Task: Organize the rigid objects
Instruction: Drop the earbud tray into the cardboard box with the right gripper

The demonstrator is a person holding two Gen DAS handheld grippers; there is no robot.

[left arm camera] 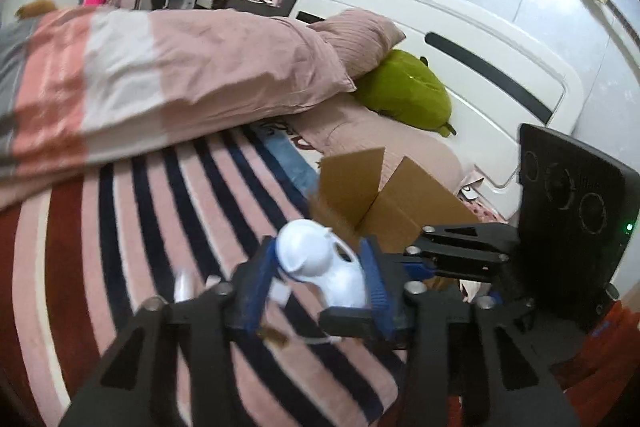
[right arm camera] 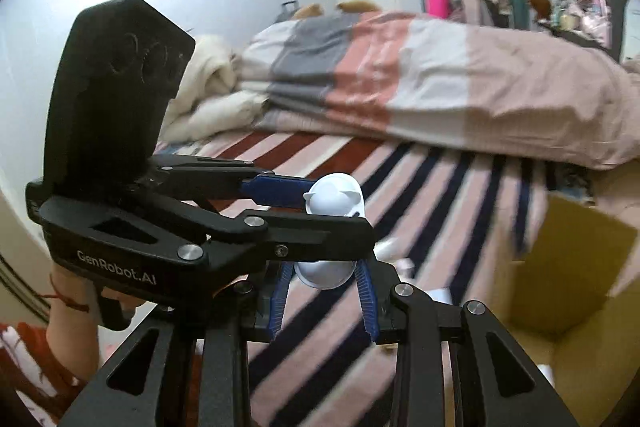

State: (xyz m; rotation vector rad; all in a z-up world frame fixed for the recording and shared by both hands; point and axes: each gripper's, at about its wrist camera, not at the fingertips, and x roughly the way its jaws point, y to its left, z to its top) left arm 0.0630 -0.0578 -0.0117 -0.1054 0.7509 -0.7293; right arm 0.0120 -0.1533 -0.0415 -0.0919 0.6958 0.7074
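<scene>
Above the striped bed [left arm camera: 168, 227], the left gripper [left arm camera: 316, 267] is clamping its blue jaws on a white figurine [left arm camera: 320, 259], lifted clear of the bedding. The right gripper [right arm camera: 326, 291] is squeezing a second white figurine [right arm camera: 326, 273] between its narrowed jaws. The left gripper's black body is showing "GenRobot.AI" in the right wrist view. An open cardboard box [left arm camera: 384, 195] is sitting just beyond, beside a green cushion [left arm camera: 404, 95].

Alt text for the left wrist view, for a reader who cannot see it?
The left tongs grip a white figurine above a striped blanket. The right tongs reach in beside them; an open cardboard box sits just beyond.
</scene>
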